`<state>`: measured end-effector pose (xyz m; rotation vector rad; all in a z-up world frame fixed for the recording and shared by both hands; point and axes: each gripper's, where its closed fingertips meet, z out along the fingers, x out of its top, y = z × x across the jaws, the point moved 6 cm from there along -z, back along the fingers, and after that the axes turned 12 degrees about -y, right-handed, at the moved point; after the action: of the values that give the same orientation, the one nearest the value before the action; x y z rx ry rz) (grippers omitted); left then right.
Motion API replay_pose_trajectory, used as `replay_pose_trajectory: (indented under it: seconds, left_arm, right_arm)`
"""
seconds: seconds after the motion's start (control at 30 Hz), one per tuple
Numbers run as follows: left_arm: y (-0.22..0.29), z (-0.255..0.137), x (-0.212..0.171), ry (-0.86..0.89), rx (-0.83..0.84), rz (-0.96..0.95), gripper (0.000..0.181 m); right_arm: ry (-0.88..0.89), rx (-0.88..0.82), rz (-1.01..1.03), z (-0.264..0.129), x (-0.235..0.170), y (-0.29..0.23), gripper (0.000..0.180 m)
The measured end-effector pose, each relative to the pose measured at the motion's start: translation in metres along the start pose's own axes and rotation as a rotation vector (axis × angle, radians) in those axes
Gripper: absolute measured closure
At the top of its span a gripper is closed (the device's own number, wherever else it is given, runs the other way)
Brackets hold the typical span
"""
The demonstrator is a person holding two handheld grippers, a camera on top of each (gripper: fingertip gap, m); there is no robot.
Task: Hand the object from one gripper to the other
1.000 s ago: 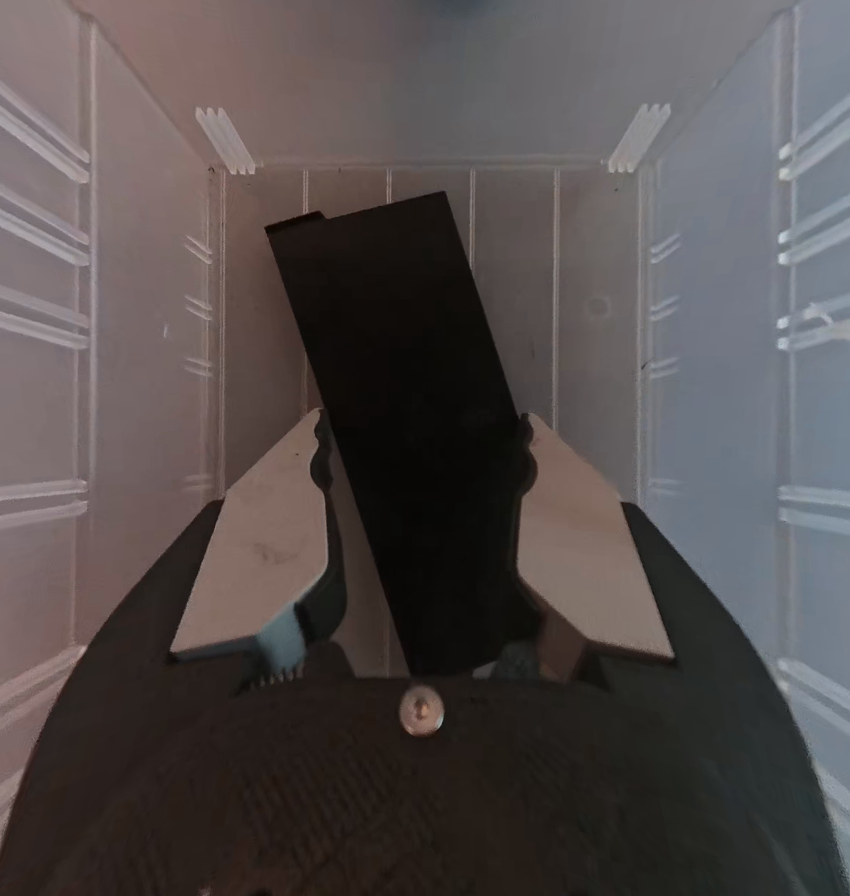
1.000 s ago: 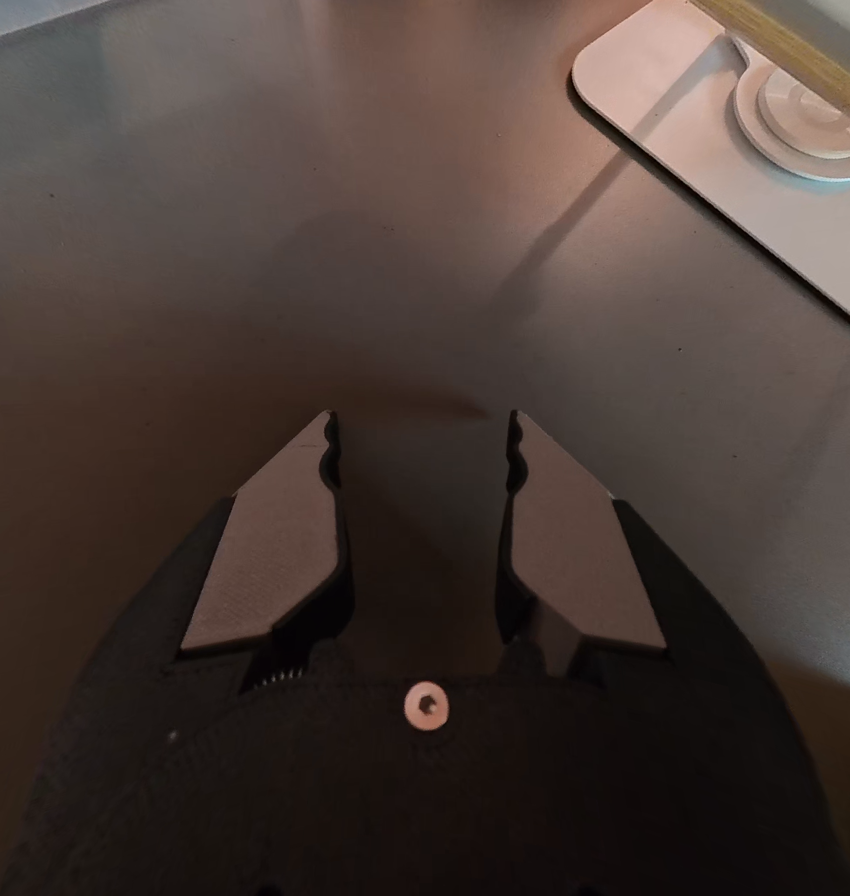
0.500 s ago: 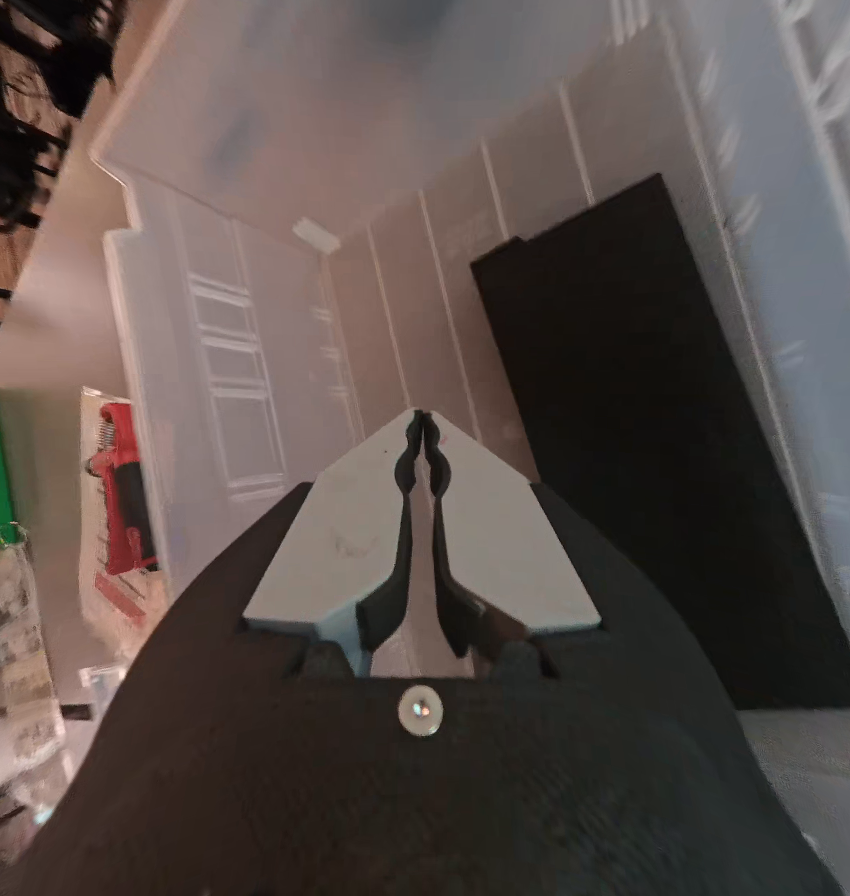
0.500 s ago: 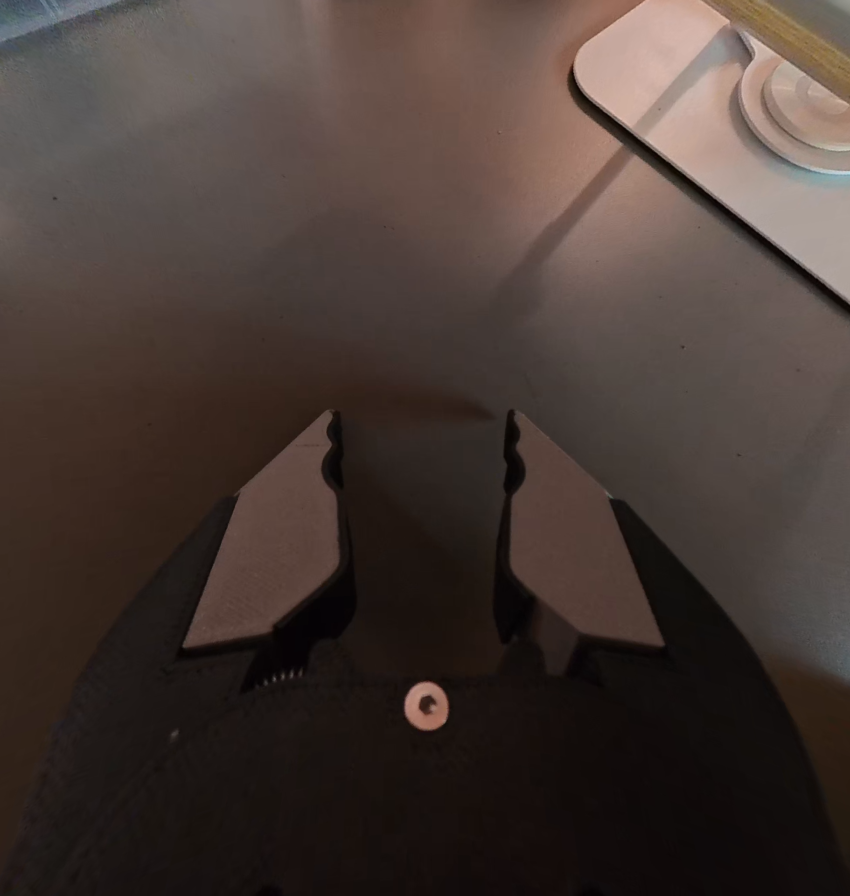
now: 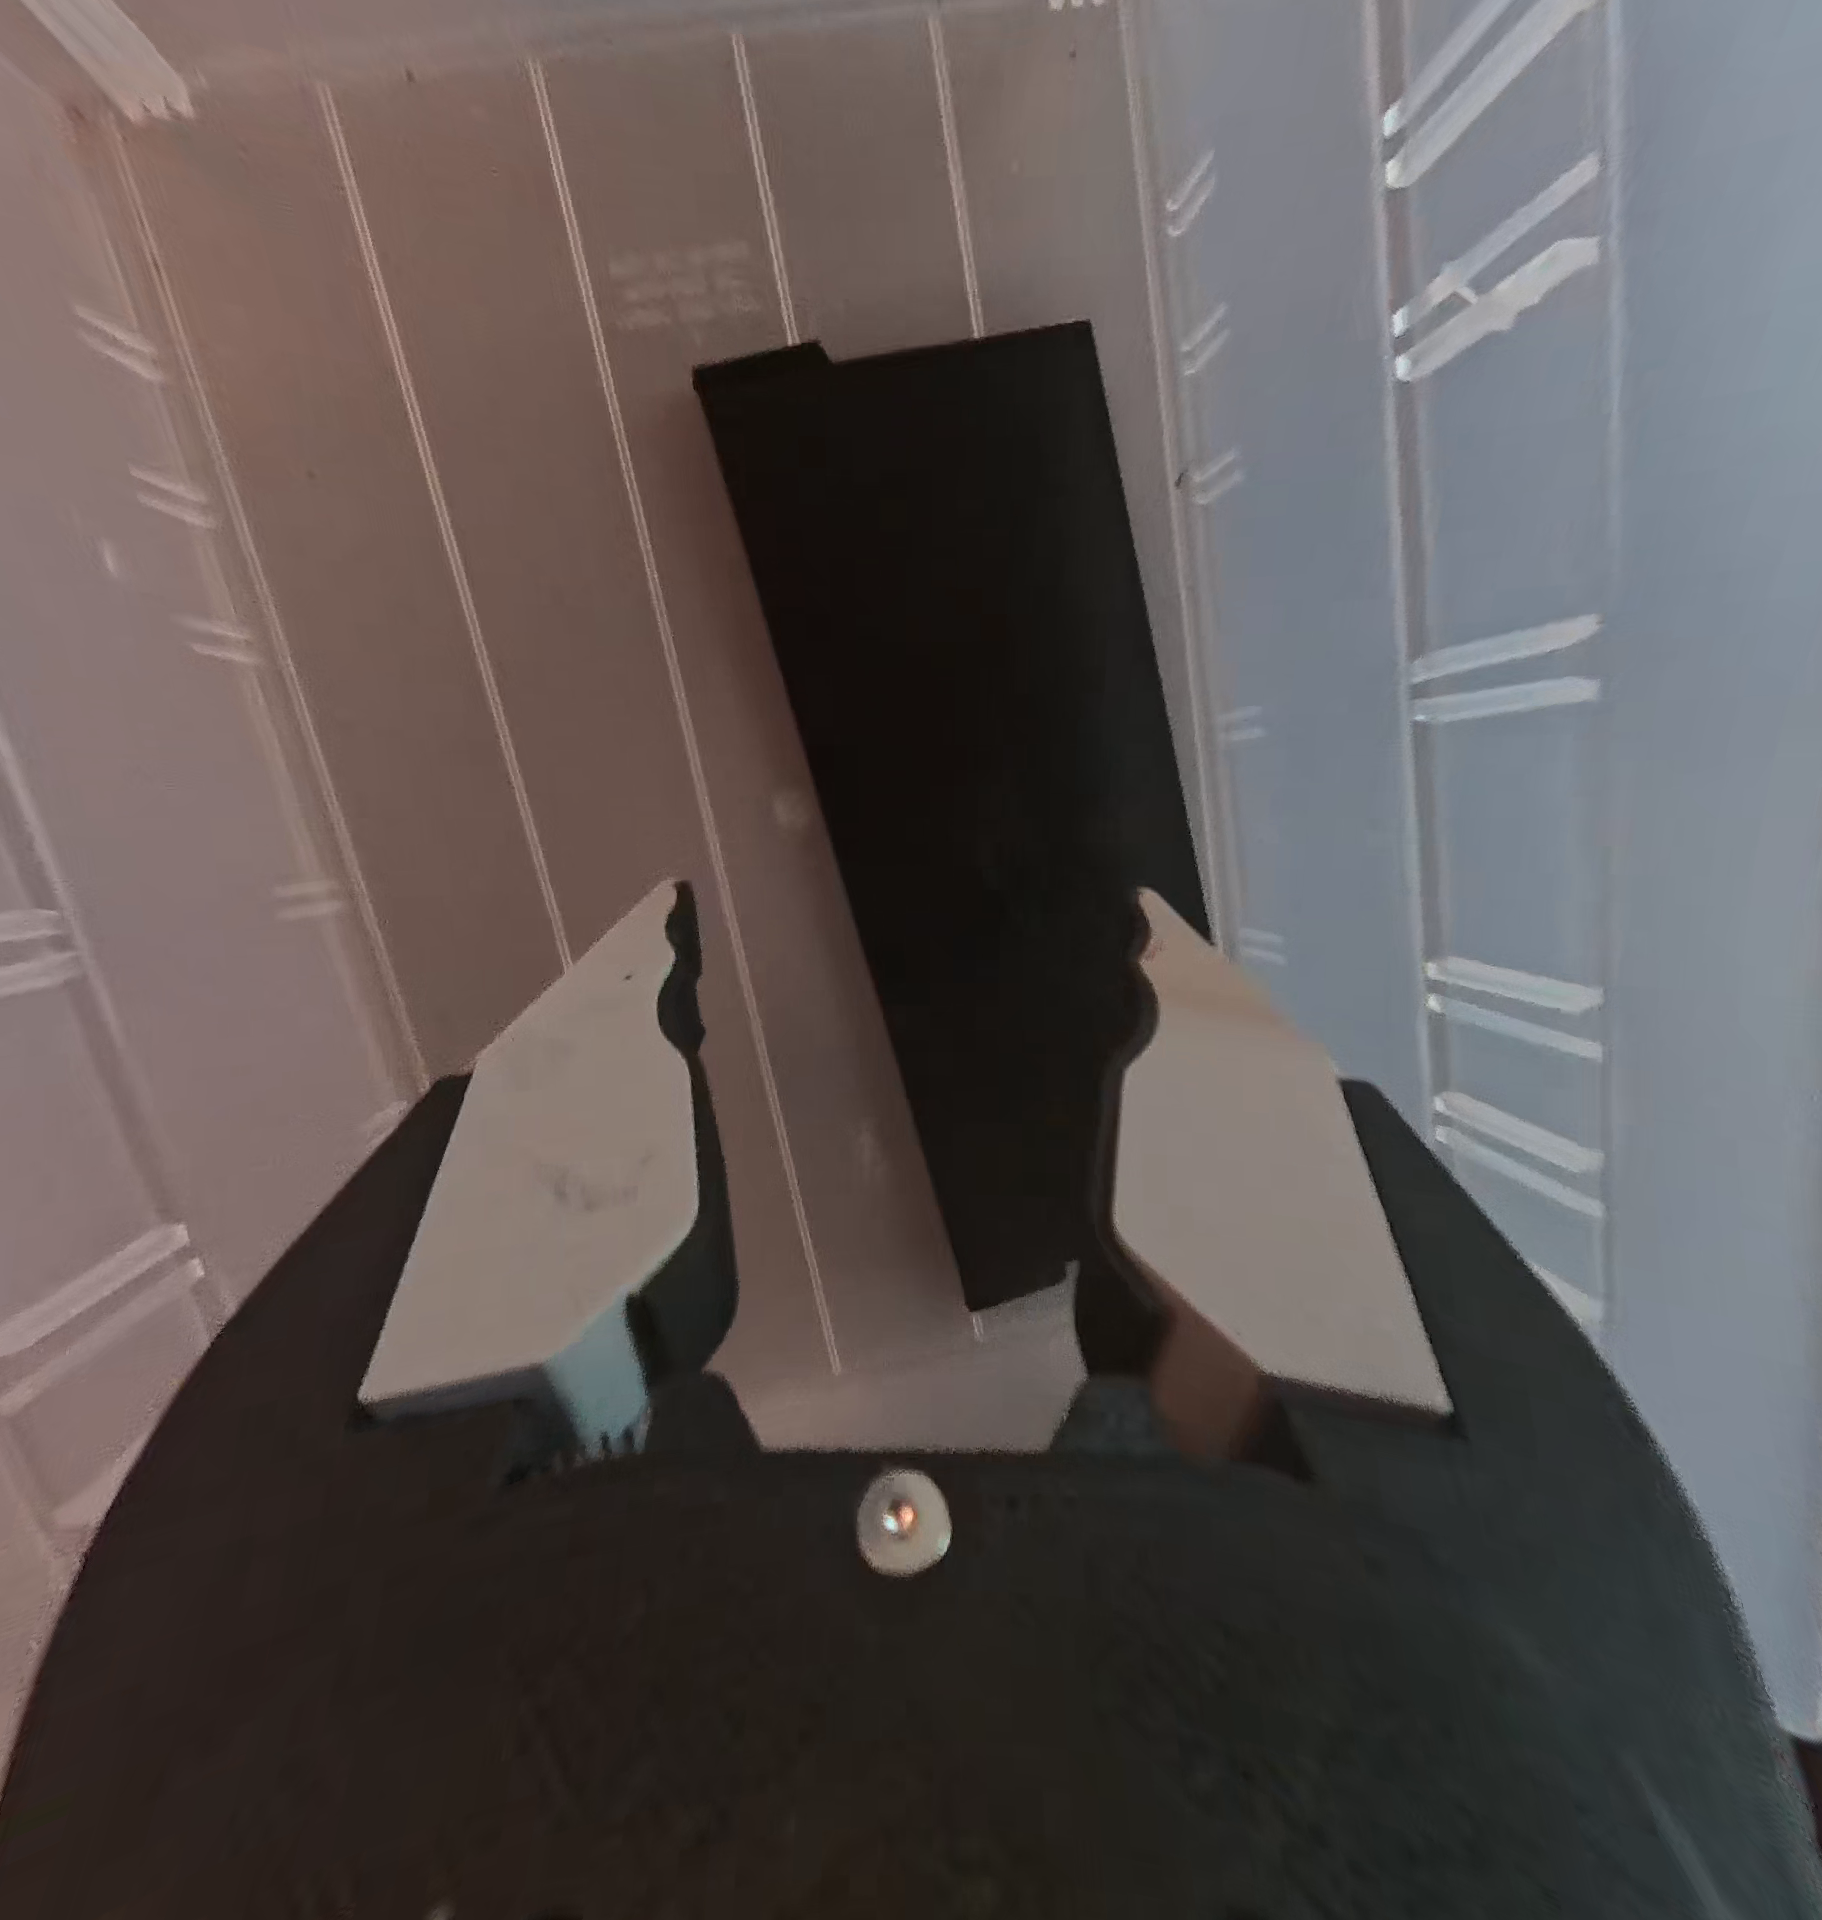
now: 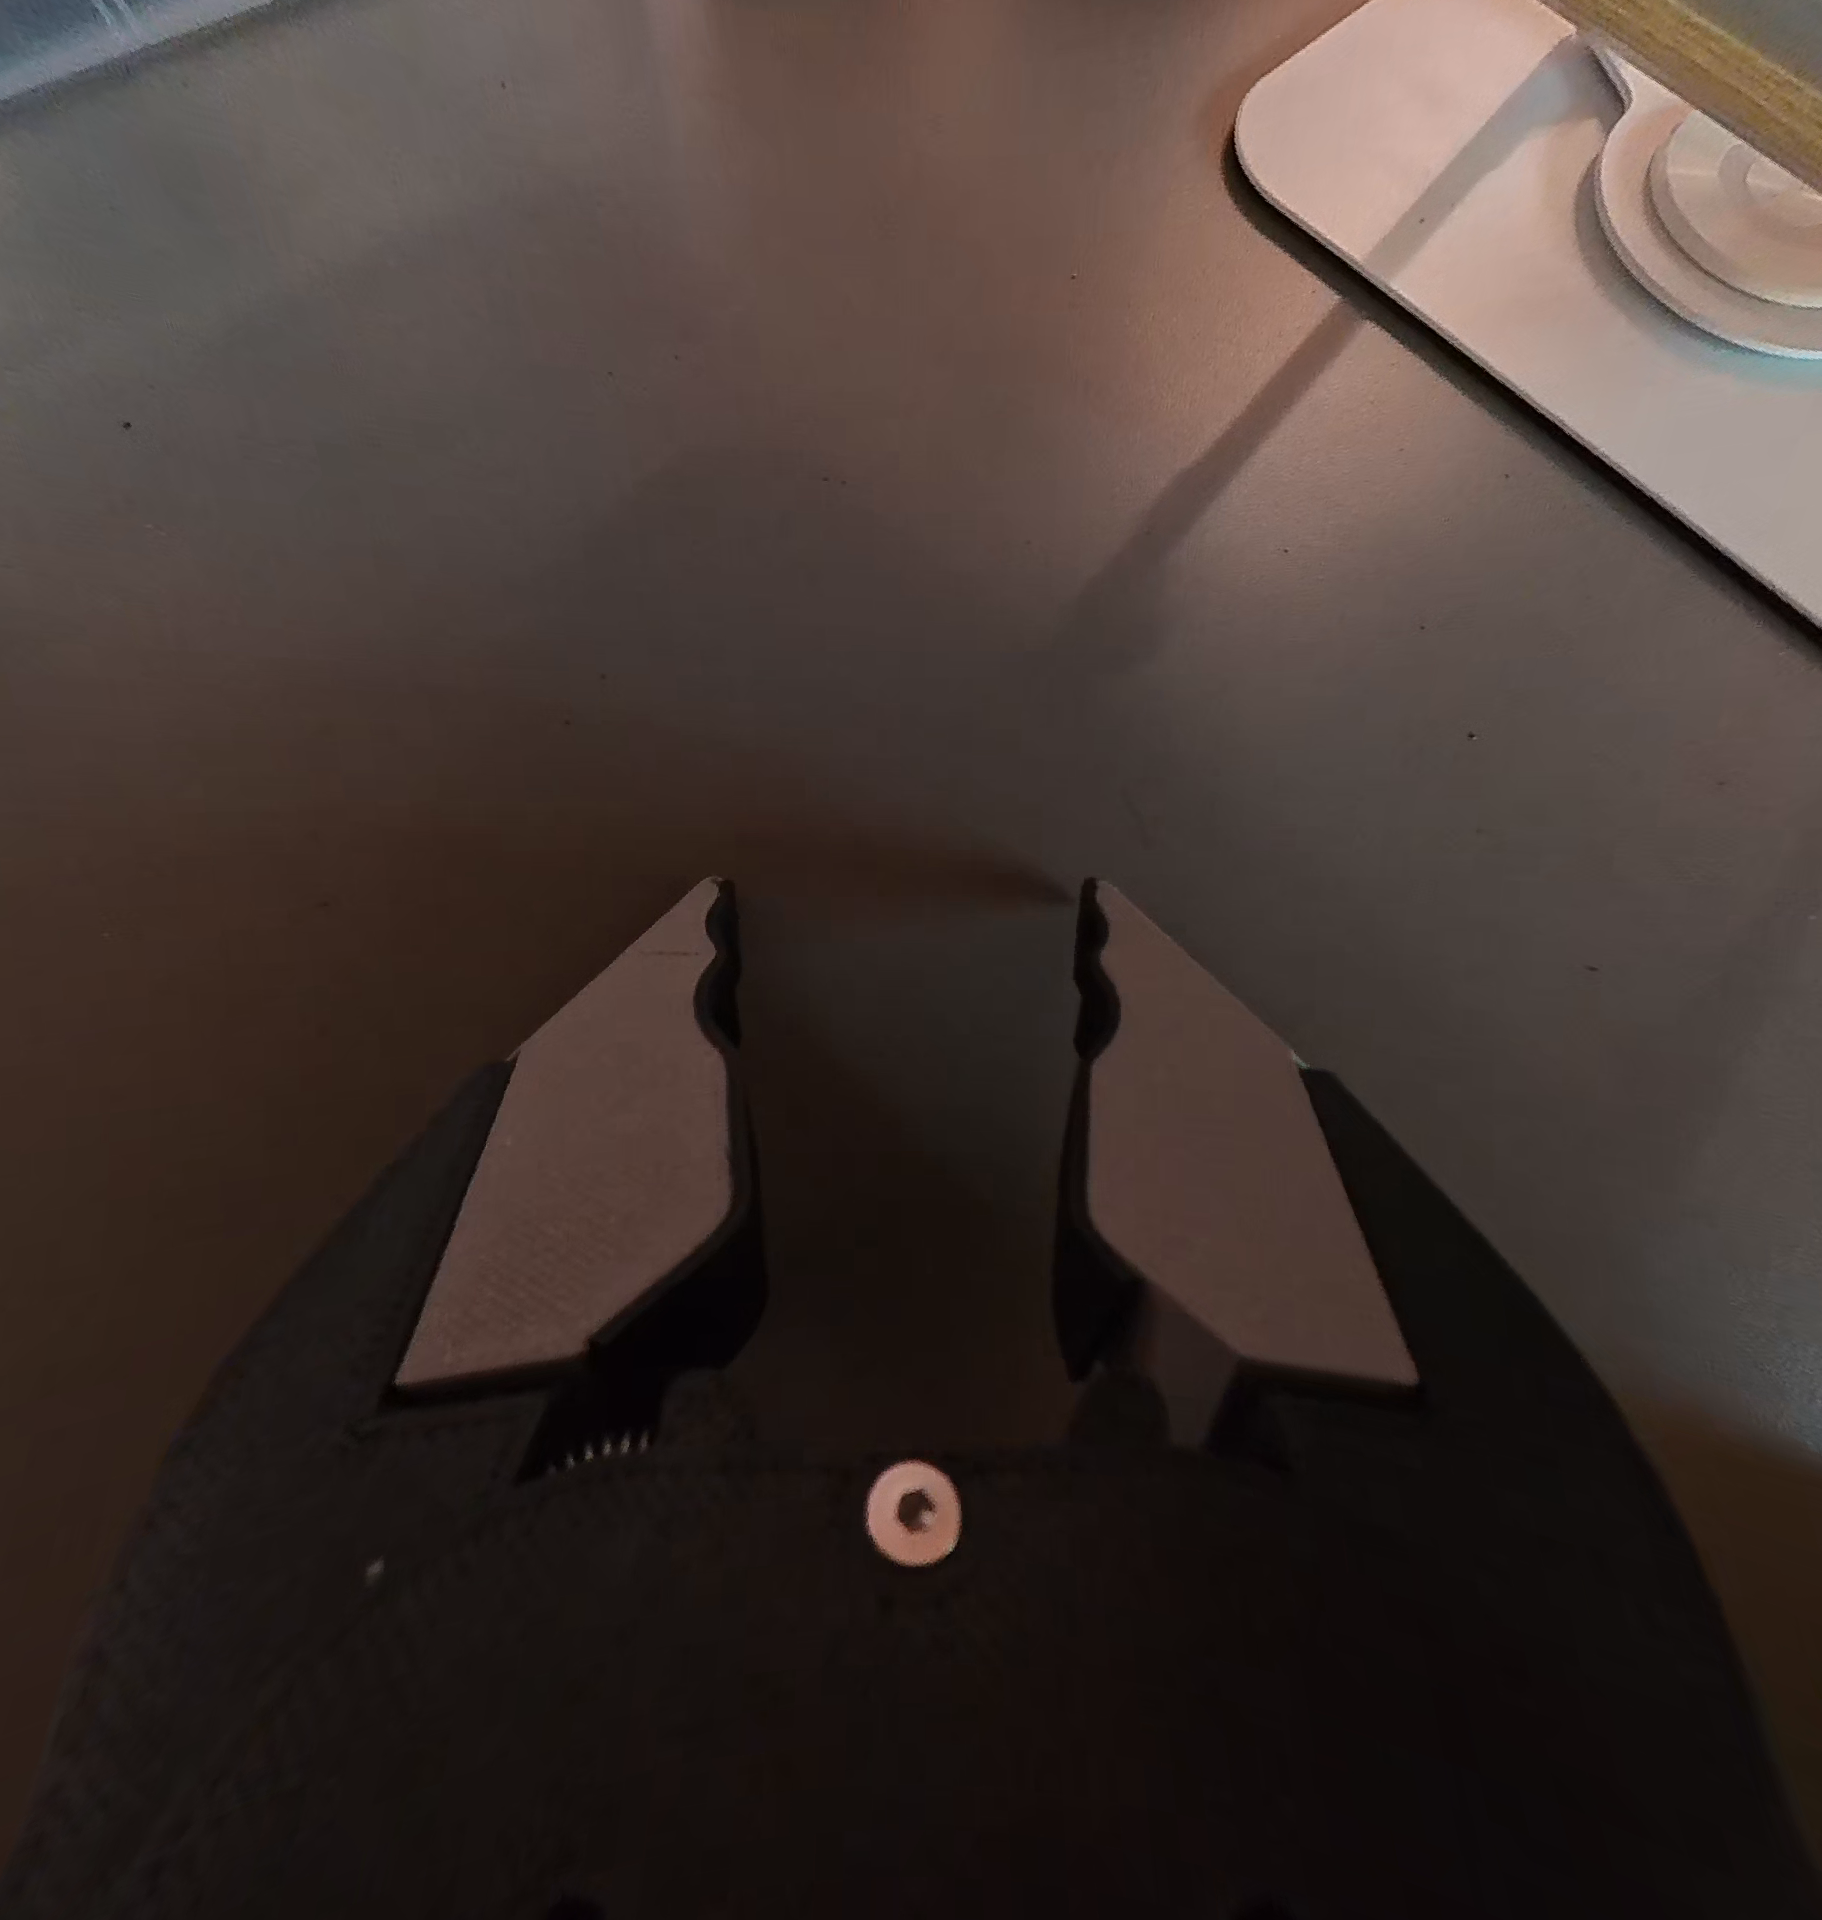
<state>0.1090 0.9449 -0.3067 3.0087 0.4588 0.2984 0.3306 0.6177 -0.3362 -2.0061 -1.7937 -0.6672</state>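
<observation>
A flat black rectangular object (image 5: 948,727) lies on the floor of a translucent plastic bin (image 5: 419,623), tilted slightly left. My left gripper (image 5: 912,899) is open inside the bin. The object's near end lies between the fingers, close to the right finger (image 5: 1250,1143), with a gap to the left finger (image 5: 574,1143). I cannot tell whether the right finger touches it. My right gripper (image 6: 907,894) is open and empty, low over a dark grey table (image 6: 574,468). The object does not show in the right wrist view.
The bin's ribbed walls (image 5: 1509,831) stand close on both sides of my left gripper. In the right wrist view a white flat base (image 6: 1458,260) with a round disc (image 6: 1738,239) and a wooden stick (image 6: 1717,62) sits at the far right. A translucent container's edge (image 6: 55,52) is at the far left.
Half a second ago my left gripper was shut and empty, tilted, with the object to its right. Now it is open again and squared up, with the object between its fingers. The right gripper has barely moved.
</observation>
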Motion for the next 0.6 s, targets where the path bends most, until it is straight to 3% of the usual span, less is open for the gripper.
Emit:
replay_pose_trajectory:
  seconds: [0.17,0.47,0.6]
  left_arm:
    - [0.002,-0.004,-0.005,0.009,-0.125,-0.030,0.097]
    - [-0.001,-0.012,-0.012,-0.012,-0.126,-0.016,0.094]
    - [0.006,-0.003,-0.021,-0.105,-0.132,0.032,0.091]
  right_arm:
    - [0.002,-0.003,-0.007,0.000,0.000,-0.001,0.118]
    - [0.002,0.000,-0.010,0.000,0.000,-0.001,0.119]
    - [0.001,0.004,-0.011,0.000,0.000,-0.002,0.120]
